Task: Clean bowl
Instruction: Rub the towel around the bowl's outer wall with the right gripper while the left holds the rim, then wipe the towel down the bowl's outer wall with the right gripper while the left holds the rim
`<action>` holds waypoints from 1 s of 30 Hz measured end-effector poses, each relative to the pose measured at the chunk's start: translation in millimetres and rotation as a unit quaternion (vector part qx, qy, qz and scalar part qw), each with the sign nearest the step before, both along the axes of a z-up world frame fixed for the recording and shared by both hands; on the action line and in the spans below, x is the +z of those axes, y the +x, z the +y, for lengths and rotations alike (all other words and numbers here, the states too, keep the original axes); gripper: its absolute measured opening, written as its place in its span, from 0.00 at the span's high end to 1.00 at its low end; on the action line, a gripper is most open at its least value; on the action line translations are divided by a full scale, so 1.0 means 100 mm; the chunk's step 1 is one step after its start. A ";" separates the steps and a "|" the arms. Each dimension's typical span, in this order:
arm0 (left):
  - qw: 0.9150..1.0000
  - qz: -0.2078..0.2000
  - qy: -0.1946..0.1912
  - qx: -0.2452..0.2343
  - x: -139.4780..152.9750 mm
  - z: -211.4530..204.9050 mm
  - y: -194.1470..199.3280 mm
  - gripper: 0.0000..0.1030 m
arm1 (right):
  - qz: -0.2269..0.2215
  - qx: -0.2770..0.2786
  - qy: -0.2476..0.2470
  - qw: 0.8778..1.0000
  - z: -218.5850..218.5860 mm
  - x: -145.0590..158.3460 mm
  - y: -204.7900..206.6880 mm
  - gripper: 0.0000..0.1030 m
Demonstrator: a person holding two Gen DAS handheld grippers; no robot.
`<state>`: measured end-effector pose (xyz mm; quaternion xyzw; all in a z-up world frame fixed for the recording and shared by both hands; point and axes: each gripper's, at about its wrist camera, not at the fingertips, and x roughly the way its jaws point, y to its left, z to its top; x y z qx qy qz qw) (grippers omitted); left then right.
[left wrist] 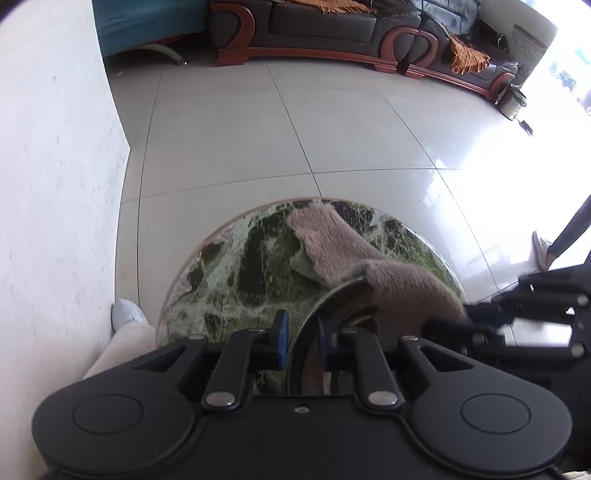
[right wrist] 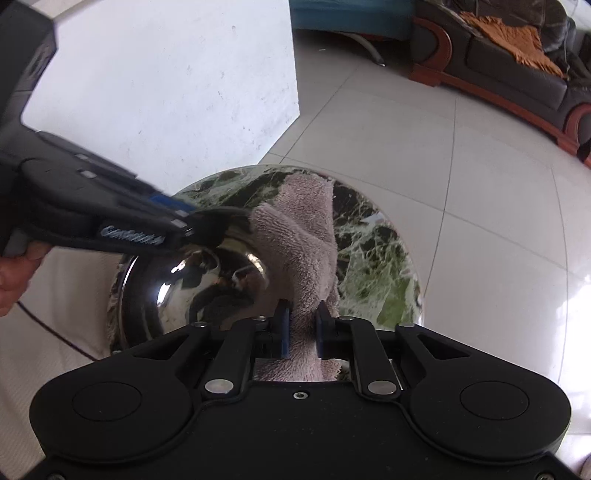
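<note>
A shiny steel bowl (right wrist: 192,284) is held tilted on its side over a round green marble table (right wrist: 373,254). My left gripper (left wrist: 301,339) is shut on the bowl's rim (left wrist: 328,299); it also shows in the right wrist view (right wrist: 192,230), at the bowl's upper edge. My right gripper (right wrist: 303,328) is shut on a pinkish-brown towel (right wrist: 303,236) that drapes over the bowl's edge and onto the table. In the left wrist view the towel (left wrist: 332,240) covers the bowl's far side, and the right gripper (left wrist: 476,321) comes in from the right.
The small table (left wrist: 221,266) stands on a pale tiled floor (left wrist: 295,129). A white wall (left wrist: 55,166) is on the left. A dark sofa with a wooden frame (left wrist: 332,29) lines the far side. A person's leg and white shoe (left wrist: 125,314) are beside the table.
</note>
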<state>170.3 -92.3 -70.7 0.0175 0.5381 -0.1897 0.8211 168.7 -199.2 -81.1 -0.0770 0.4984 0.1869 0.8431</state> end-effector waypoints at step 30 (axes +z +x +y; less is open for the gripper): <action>1.000 0.025 0.007 0.013 -0.12 -0.03 -0.09 0.85 | 0.020 0.037 -0.003 0.999 -0.02 -0.02 -0.02 0.86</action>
